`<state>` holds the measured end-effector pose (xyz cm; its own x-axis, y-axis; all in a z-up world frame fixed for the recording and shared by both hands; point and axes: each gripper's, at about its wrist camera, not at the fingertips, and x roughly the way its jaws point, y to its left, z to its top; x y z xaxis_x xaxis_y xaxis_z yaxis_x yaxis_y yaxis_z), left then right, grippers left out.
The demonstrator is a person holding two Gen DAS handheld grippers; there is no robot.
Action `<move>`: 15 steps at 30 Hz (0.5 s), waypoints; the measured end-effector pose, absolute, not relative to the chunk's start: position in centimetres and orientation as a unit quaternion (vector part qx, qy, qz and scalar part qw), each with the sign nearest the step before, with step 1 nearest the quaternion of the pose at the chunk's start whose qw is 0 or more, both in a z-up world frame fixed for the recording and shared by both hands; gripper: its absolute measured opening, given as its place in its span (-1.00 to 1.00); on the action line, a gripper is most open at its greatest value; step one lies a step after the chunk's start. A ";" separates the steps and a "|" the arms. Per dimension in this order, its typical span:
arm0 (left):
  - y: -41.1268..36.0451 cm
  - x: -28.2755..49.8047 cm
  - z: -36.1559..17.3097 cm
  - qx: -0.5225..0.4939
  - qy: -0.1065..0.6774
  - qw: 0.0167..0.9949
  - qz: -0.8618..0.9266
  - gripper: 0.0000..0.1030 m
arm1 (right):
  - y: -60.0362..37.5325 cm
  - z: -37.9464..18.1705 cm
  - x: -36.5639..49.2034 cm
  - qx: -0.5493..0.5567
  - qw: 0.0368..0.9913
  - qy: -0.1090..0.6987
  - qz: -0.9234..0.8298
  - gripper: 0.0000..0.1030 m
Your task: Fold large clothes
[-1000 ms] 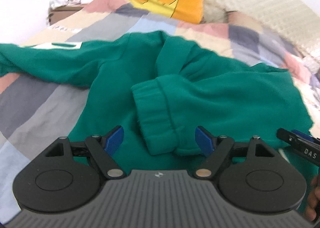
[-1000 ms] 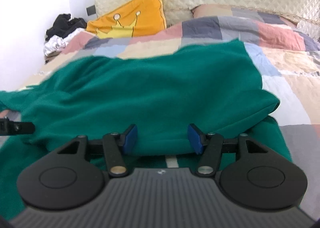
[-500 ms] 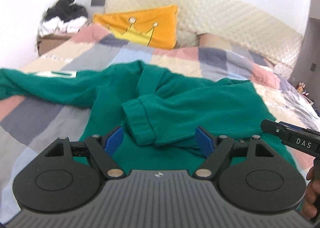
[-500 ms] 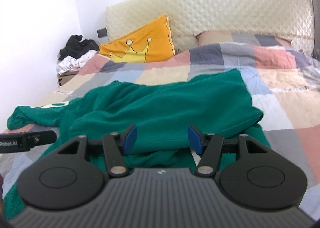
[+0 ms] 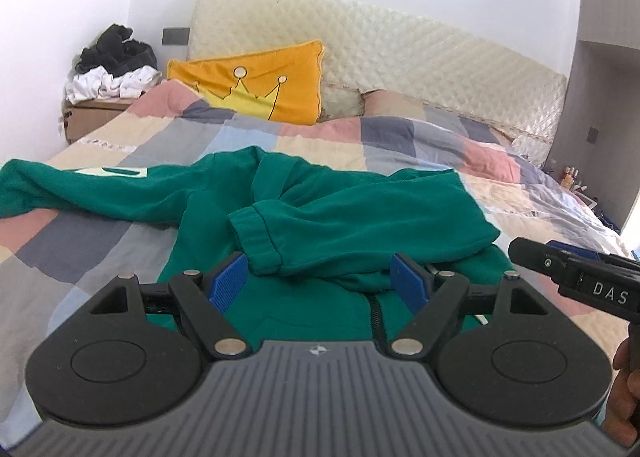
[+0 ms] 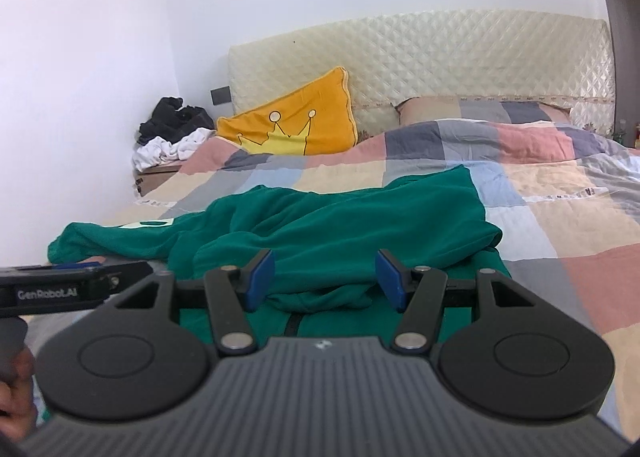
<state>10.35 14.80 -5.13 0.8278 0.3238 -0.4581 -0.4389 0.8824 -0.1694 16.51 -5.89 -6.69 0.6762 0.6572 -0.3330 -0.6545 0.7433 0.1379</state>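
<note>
Two claws seen, both empty: left claw (image 5: 320, 281) spread wide, right claw (image 6: 324, 281) at a medium gap, nothing pinched by either. Green zip sweatshirt (image 5: 360, 217) is laid on the patchwork bed (image 5: 100, 241), front up, zipper (image 5: 376, 317) running toward the cameras. One sleeve is already laid across the chest, its cuff (image 5: 256, 241) resting just beyond the left claw's blue pads (image 5: 228, 281). Other sleeve (image 5: 80, 189) is stretched out flat to the left side, not yet folded.

Step judged: outstretched sleeve to be brought in next. It should be gripped near the cuff and at the shoulder, lifted low, laid straight over the chest, fabric smoothed before release. Dragging should be avoided so the folded sleeve isn't pulled off.

Garment lies ahead of and below both claws, hem nearest, hidden behind the claw bodies; no contact visible.
</note>
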 end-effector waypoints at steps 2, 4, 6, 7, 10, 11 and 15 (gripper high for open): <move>14.2 9.3 -4.8 -0.137 0.207 0.948 0.199 0.60 | -6.4 -6.5 15.7 0.010 0.916 0.183 0.356 0.14; 13.8 8.2 -4.7 -0.141 0.201 0.949 0.199 0.60 | -7.0 -6.5 15.0 0.014 0.916 0.183 0.357 0.14; 13.4 6.8 -5.0 -0.154 0.195 0.948 0.200 0.60 | -7.2 -6.6 14.1 0.009 0.916 0.181 0.358 0.14; 13.2 6.2 -5.2 -0.157 0.197 0.947 0.202 0.60 | -7.3 -6.7 13.8 0.005 0.916 0.181 0.359 0.14; 12.4 4.9 -5.1 -0.146 0.196 0.946 0.212 0.60 | -7.5 -6.7 13.0 0.012 0.914 0.186 0.361 0.14; 12.4 4.5 -4.9 -0.149 0.190 0.947 0.213 0.60 | -7.6 -6.7 12.9 0.015 0.912 0.187 0.364 0.14; 13.7 3.5 -3.8 -0.182 0.174 0.940 0.232 0.60 | -7.7 -6.7 12.1 0.001 0.914 0.177 0.365 0.14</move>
<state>3.55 13.72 -3.83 0.8319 0.3722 -0.4116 -0.4988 0.8265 -0.2608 12.12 -7.74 -6.74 0.6718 0.6673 -0.3217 -0.6662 0.7341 0.1315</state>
